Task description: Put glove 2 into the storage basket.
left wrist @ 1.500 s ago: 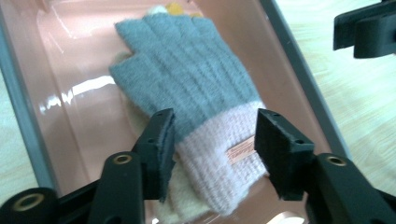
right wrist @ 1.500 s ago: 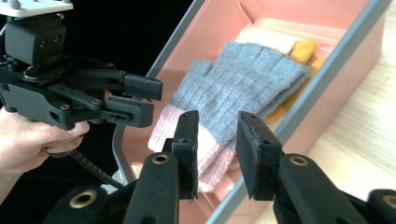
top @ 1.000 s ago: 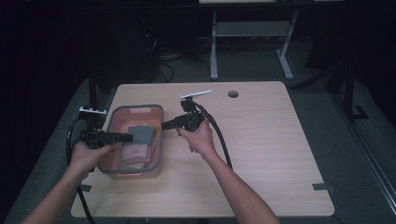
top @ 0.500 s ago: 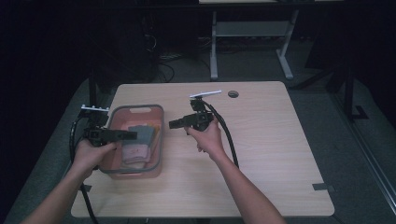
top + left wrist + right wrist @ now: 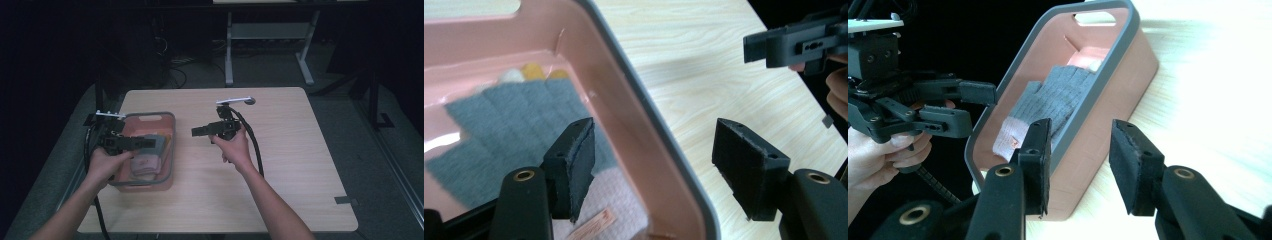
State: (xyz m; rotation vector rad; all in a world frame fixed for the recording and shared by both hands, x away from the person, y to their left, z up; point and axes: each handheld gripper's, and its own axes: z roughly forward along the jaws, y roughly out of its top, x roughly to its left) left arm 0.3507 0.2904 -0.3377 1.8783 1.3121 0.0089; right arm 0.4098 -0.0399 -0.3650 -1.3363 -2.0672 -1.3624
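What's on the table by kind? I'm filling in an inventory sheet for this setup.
Pink bin: 1
Grey glove with a pink cuff, in the bin: 1
Yellow and white items at the bin's far end, too hidden to identify: at least 2
Hand-held grippers: 2, left gripper and right gripper
Total: at least 6

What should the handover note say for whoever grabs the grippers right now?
Left gripper: open, jaws just opening, nothing between the pads, straddling the right wall of the pink bin.
Right gripper: open, jaws just opening, empty, above the bare table right of the bin.
Grey glove: lying inside the bin on other cloth items; nothing held.
Done: glove looks deposited, both grippers let go.
Left: probably clear the left gripper of the bin wall; nothing else to pack shows on the table.
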